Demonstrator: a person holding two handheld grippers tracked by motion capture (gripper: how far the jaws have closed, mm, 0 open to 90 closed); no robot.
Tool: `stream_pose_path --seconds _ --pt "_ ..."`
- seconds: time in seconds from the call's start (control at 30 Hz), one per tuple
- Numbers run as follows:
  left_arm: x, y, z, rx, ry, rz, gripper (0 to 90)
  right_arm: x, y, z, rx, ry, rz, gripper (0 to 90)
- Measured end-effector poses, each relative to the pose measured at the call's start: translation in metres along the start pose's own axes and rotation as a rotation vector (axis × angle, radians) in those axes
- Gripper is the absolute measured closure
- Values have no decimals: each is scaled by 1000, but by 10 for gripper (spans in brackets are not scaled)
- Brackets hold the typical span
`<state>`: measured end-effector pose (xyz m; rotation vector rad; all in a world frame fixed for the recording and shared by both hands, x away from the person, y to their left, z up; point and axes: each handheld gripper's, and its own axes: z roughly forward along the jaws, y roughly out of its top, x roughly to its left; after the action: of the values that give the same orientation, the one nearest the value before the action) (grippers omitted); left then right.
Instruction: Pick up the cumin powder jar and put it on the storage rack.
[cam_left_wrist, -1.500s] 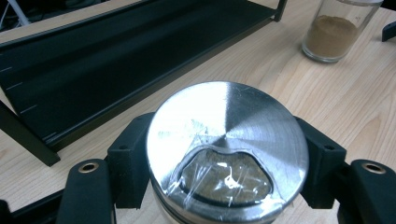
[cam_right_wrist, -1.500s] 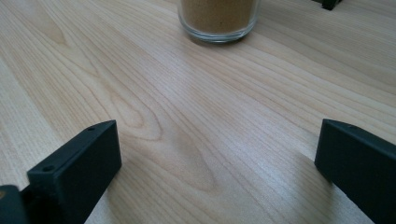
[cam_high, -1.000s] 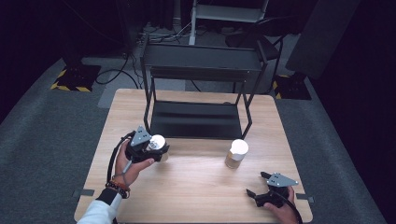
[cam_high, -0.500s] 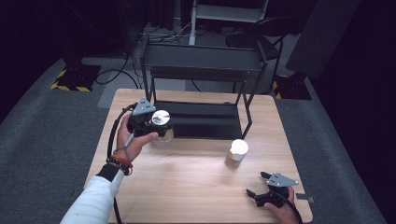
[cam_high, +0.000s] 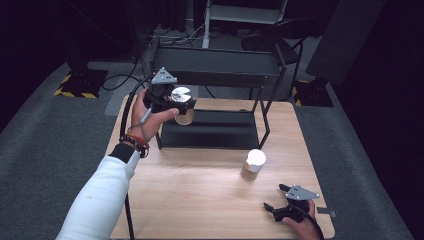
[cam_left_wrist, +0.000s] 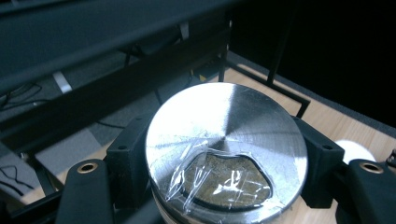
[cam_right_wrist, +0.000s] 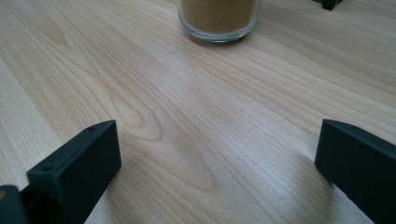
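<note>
My left gripper (cam_high: 182, 105) is shut on a glass jar (cam_high: 183, 116) with a shiny silver lid (cam_left_wrist: 226, 140). It holds the jar in the air just in front of the black rack's top shelf (cam_high: 215, 67), near its left end. In the left gripper view the black pads (cam_left_wrist: 128, 161) press the jar on both sides, and a clear film covers an opening in the lid. A second jar (cam_high: 253, 165) with a white lid and brown contents stands on the table. My right gripper (cam_high: 274, 196) rests open on the table near the front right, pointing at that jar (cam_right_wrist: 218, 18).
The black two-tier metal rack stands at the back of the wooden table (cam_high: 200, 205), its lower shelf (cam_high: 210, 130) under the raised jar. Cables and dark equipment lie on the floor behind. Grey carpet surrounds the table.
My left gripper has lifted the silver-lidded jar off the table and carried it up and back toward the rack's top shelf. The right gripper has stayed put.
</note>
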<state>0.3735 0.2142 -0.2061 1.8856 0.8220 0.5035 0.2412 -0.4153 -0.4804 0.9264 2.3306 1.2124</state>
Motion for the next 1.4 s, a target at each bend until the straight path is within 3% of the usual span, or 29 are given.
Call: stream_pose_path --seconds 0.43,0.77,1.0,1.4 --pt "12 50 -4 -57 -19 -9 319 -1 0 -1 0 9 -6 2" --pt "15 81 -7 -96 -5 -18 319 -1 0 -1 1 13 -10 2" --pt "15 106 5 -77 42 -12 319 1 0 -1 2 1 1 2" --pt "28 128 39 -56 66 -25 319 1 0 -1 2 0 2 2"
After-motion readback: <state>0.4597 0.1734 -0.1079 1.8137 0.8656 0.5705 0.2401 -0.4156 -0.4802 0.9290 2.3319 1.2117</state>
